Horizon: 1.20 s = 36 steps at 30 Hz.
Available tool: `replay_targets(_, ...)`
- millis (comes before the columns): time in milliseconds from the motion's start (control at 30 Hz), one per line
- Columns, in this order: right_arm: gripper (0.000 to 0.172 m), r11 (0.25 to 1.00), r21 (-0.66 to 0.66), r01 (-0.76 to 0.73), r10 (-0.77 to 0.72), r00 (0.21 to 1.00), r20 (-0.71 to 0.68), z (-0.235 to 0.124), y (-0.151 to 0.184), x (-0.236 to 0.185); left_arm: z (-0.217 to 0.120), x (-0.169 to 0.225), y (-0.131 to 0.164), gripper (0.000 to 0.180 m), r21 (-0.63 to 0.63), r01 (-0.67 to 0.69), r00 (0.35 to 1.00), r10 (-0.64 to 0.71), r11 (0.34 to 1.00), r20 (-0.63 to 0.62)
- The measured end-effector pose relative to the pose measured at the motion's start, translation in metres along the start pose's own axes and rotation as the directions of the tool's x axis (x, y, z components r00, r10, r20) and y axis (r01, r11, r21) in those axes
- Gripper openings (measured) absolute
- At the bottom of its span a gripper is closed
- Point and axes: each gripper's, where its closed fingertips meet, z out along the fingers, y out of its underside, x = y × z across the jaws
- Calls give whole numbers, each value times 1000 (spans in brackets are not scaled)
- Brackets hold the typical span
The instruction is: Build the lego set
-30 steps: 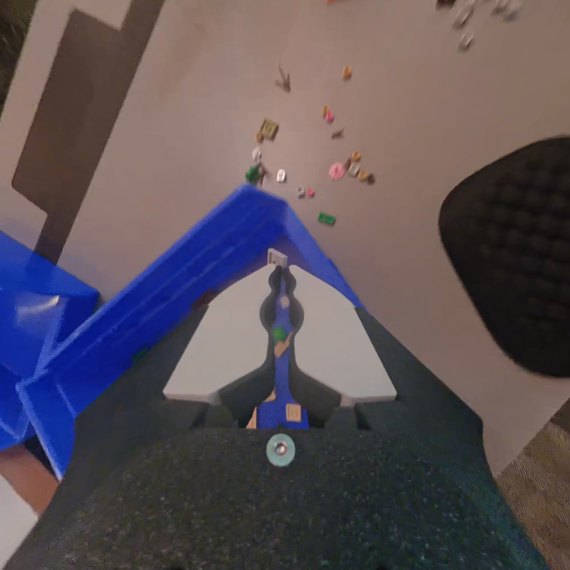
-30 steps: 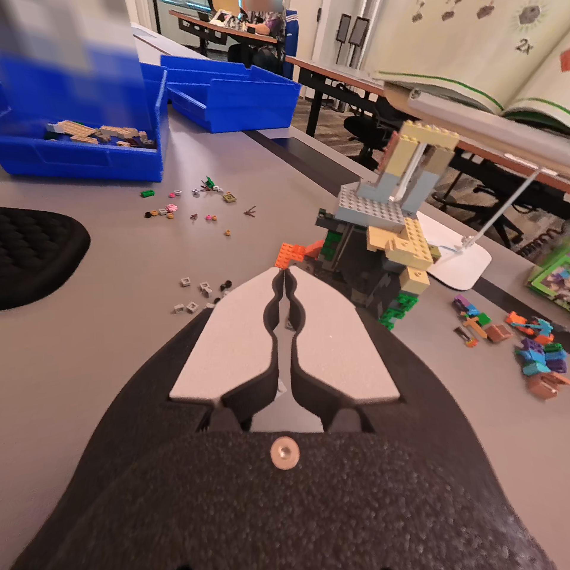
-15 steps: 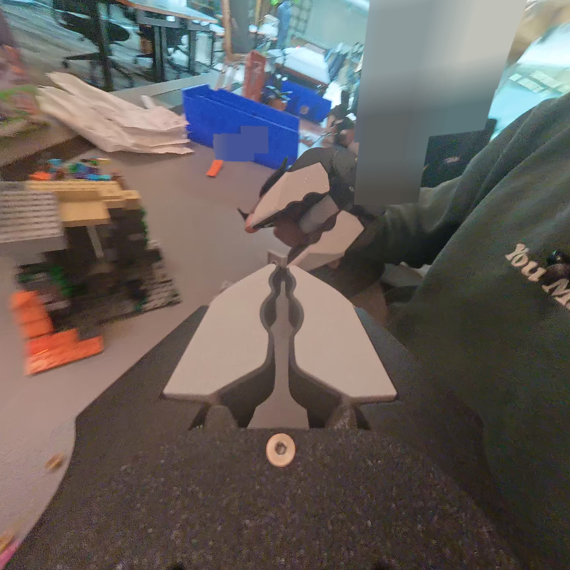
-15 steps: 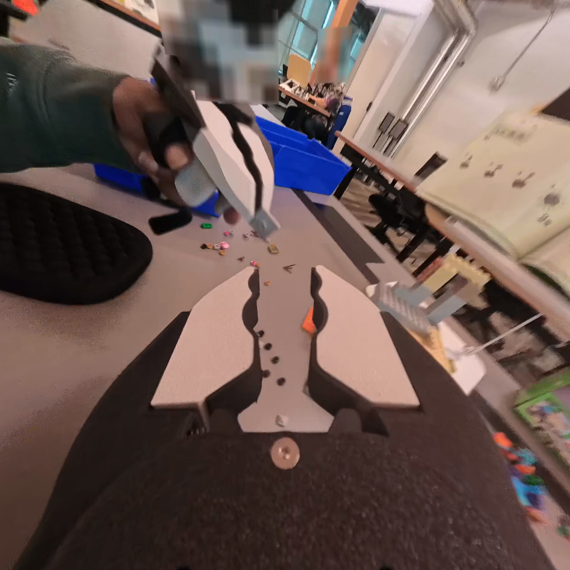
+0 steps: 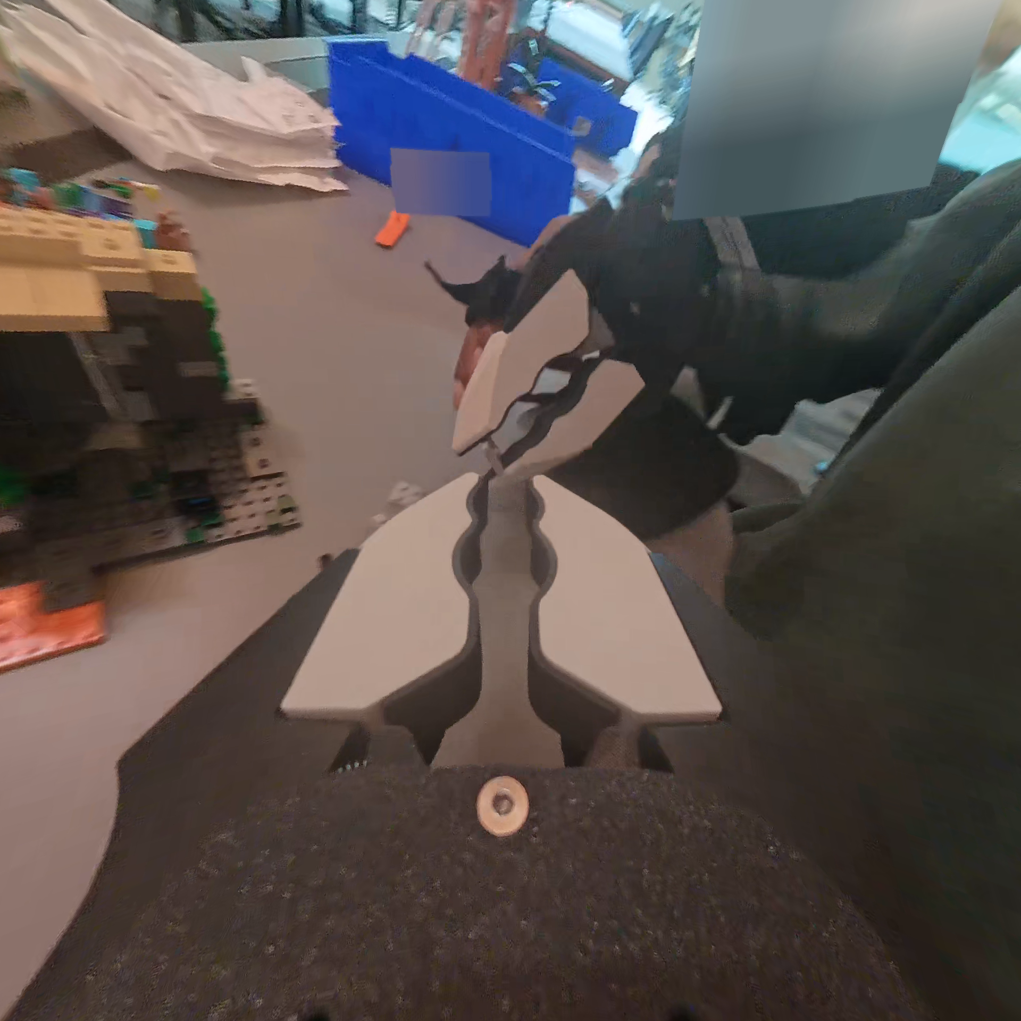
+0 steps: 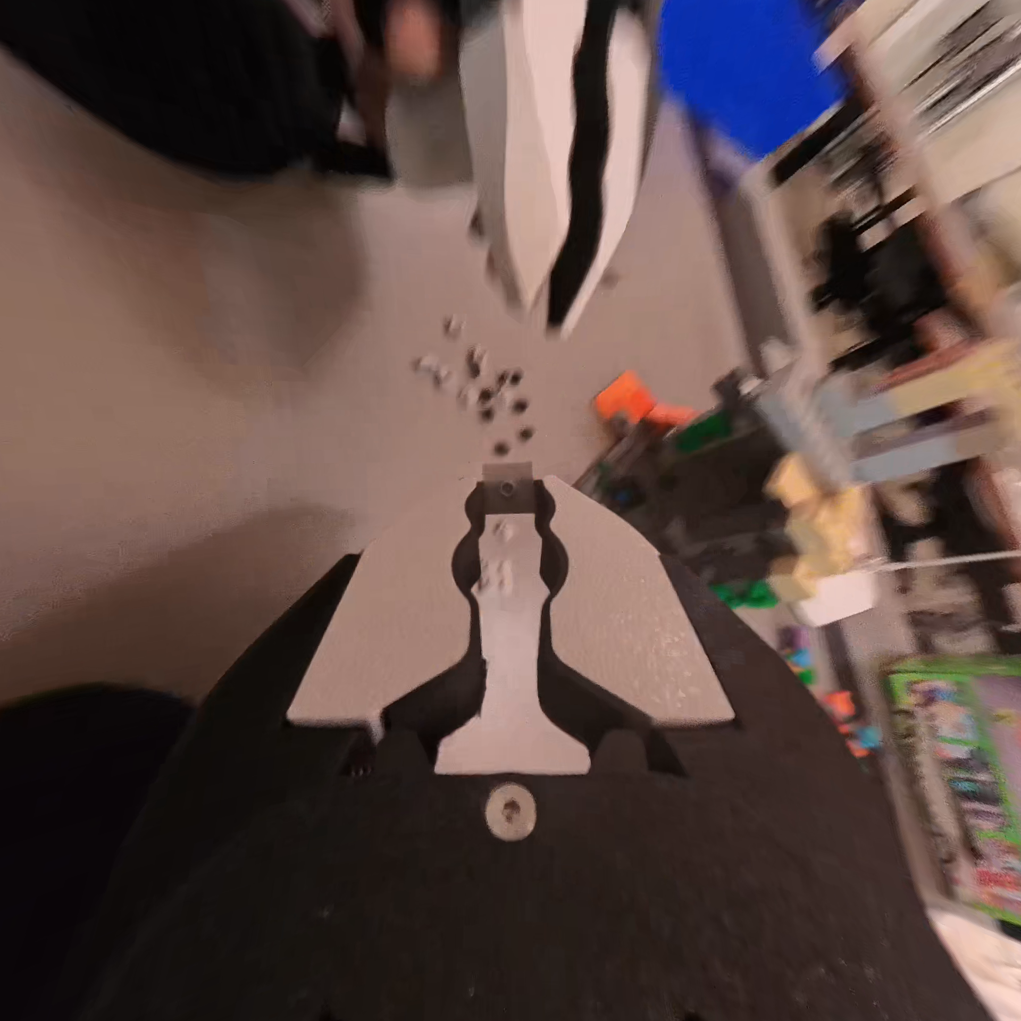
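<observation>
In the right wrist view my right gripper (image 6: pixel 507 493) is shut on a small flat grey plate (image 6: pixel 507 486), which spans its fingertips above the grey table (image 6: pixel 193 387). My left gripper (image 5: pixel 505 486) is open and nothing is between its fingers. The right gripper also shows in the left wrist view (image 5: pixel 486 450), just beyond the left fingertips, with the grey plate (image 5: pixel 493 461) edge-on at its tips. The left gripper shows in the right wrist view (image 6: pixel 555 315), apart from the plate. Both views are blurred.
A brick model (image 5: pixel 127 420) on a dark baseplate stands at the left, and also shows in the right wrist view (image 6: pixel 773 486). Several small loose pieces (image 6: pixel 486 387) lie on the table. A blue bin (image 5: pixel 453 127), white papers (image 5: pixel 182 110), an orange piece (image 5: pixel 393 229) and a green box (image 6: pixel 956 773) are nearby. Across from one pair of fingers to the other is roughly 6 cm.
My left gripper brought the grey plate from the blue bin to the right gripper. The right gripper opened, then shut on the plate. The left gripper opened and let it go.
</observation>
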Motion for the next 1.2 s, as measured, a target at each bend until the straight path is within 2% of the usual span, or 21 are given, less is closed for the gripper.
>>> replay_targets(67,17,988,-143,-53,69,991,111,3,31,-2,-13,-6,0,12,-7,-29,997,29,1000,67)
replay_targets(167,17,956,-282,-84,151,963,225,4,62,-4,-33,-15,5,12,-36,-66,984,71,997,166)
replay_targets(400,17,905,-421,-68,235,903,360,7,87,-12,-67,-23,19,12,-46,-80,952,90,996,293)
replay_targets(600,17,895,-441,-60,239,901,361,7,89,-10,-113,-30,13,13,-74,-127,893,146,989,425)
replay_targets(767,19,895,-438,-85,260,897,358,8,89,-9,-170,-41,-2,14,-109,-140,821,177,984,543)
replay_targets(867,20,897,-430,-103,273,893,357,8,89,-9,-205,-51,-1,14,-146,-111,767,178,983,617)
replay_targets(1033,22,899,-419,-130,283,900,330,7,90,-7,-271,-76,15,15,-223,-23,663,182,974,726)
replay_targets(1200,22,912,-340,-228,326,907,267,4,78,2,-324,-104,48,18,-308,127,625,165,943,763)
